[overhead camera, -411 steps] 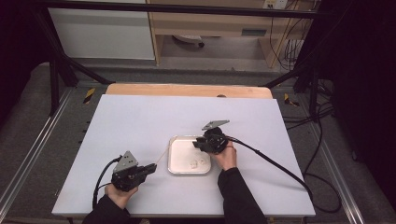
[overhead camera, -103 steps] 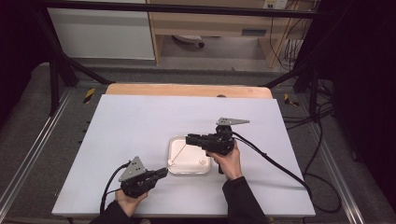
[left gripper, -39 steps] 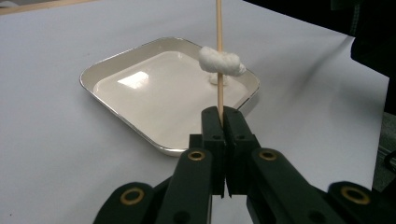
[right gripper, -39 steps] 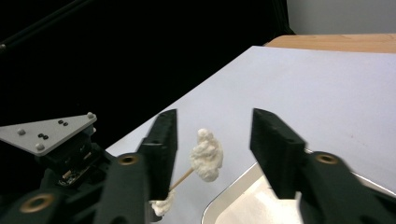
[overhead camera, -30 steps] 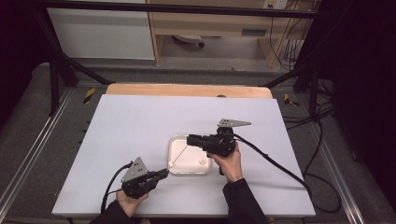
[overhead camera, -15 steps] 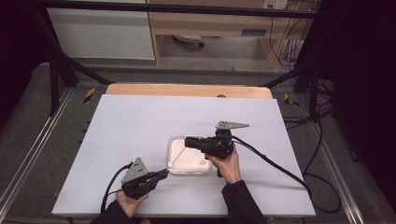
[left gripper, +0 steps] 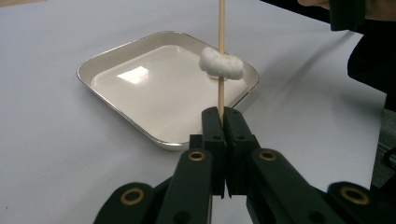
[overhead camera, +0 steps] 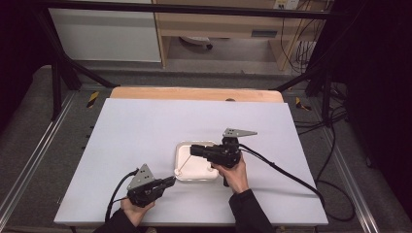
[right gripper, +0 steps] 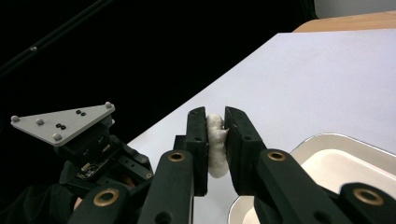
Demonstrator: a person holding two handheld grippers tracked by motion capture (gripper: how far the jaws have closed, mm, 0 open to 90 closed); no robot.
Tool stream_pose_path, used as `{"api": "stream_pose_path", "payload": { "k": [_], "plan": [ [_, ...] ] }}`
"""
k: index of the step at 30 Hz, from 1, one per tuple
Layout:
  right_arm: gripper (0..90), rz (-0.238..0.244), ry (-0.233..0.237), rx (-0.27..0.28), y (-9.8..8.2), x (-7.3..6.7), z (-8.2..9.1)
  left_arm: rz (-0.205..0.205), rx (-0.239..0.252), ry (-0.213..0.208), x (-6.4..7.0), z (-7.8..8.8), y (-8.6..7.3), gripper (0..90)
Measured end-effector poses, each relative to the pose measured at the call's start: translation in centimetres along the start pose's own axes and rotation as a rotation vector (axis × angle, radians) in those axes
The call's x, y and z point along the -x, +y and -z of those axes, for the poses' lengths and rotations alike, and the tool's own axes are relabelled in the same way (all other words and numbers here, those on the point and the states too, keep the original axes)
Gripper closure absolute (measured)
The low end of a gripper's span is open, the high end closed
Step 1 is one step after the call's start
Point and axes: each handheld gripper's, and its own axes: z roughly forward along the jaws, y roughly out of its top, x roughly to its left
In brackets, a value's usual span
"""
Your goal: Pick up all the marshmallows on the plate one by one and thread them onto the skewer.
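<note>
From the high view, the left gripper sits at the near left of the white surface, closed on the lower end of a thin wooden skewer that slants up and to the right over the near-left corner of the shallow tray. The right gripper comes in from the right, level over the tray, meeting the skewer's upper part. To do this step well, I judge the left hand should hold quite firm while the right does all the travelling along the stick.

In the left gripper view, the jaws are pressed tight on the skewer, which stands upright; a white marshmallow-like piece is threaded a little above the grip, over the tray. Another piece pushed down should stop just short of it, I think, not crush it.

In the right gripper view, the right gripper squeezes a soft white piece between its pads, with the tray below to the right. The skewer is hidden here. A light squeeze and a straight slide along the stick seem the safest course.
</note>
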Motion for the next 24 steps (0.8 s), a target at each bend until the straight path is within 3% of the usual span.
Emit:
{"api": "stream_pose_path", "payload": {
  "k": [24],
  "plan": [
    [80.8,0.008,0.005,-0.010,-0.82,-0.38,-0.41,0.007,-0.014,-0.011,0.19,-0.22,0.34,88.9]
  ]
}}
